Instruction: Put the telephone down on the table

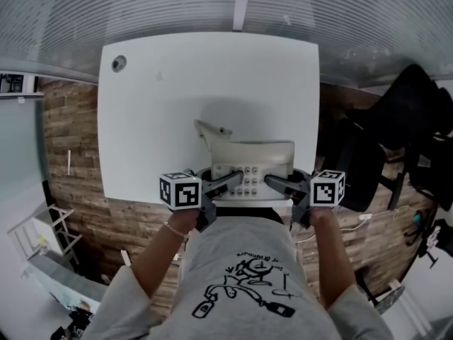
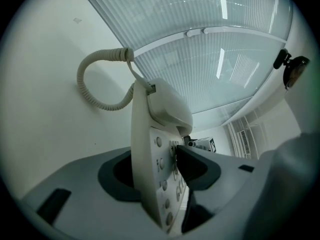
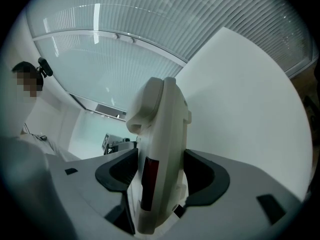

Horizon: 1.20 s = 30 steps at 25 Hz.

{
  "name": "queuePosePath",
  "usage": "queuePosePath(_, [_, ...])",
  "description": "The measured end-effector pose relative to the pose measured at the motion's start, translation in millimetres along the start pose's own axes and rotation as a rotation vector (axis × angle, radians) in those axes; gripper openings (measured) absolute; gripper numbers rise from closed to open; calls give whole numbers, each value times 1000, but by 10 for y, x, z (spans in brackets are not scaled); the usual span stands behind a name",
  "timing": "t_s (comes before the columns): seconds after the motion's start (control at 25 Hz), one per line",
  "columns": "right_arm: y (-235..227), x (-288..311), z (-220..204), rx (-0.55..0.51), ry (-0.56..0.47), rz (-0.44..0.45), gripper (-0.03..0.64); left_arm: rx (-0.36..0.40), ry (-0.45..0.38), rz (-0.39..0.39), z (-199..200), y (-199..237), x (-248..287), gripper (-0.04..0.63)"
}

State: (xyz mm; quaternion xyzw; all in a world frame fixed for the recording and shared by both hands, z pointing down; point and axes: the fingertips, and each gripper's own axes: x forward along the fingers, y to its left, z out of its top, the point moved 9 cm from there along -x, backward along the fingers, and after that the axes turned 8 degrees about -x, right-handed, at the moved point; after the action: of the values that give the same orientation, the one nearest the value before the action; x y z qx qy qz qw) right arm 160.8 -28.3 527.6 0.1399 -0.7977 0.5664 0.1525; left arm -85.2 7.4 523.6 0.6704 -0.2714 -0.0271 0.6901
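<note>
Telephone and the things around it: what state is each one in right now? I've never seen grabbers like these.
telephone: gripped at both sides over the table; whether it touches the table cannot be told.
handset: seated on the telephone.
cord: coiled, looping loose behind the telephone.
left gripper: shut on the telephone, one jaw on the keypad.
right gripper: shut on the telephone's other side.
</note>
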Motion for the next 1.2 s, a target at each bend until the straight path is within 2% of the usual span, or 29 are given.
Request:
queuePosePath(0.68, [-436,122,-166,38,49,-26,299,-19,34,34,-70,443,250,218])
queuePosePath(1.2, [-596,221,-193,51,58,-31,299,-22,16,50,-78,632,318,230])
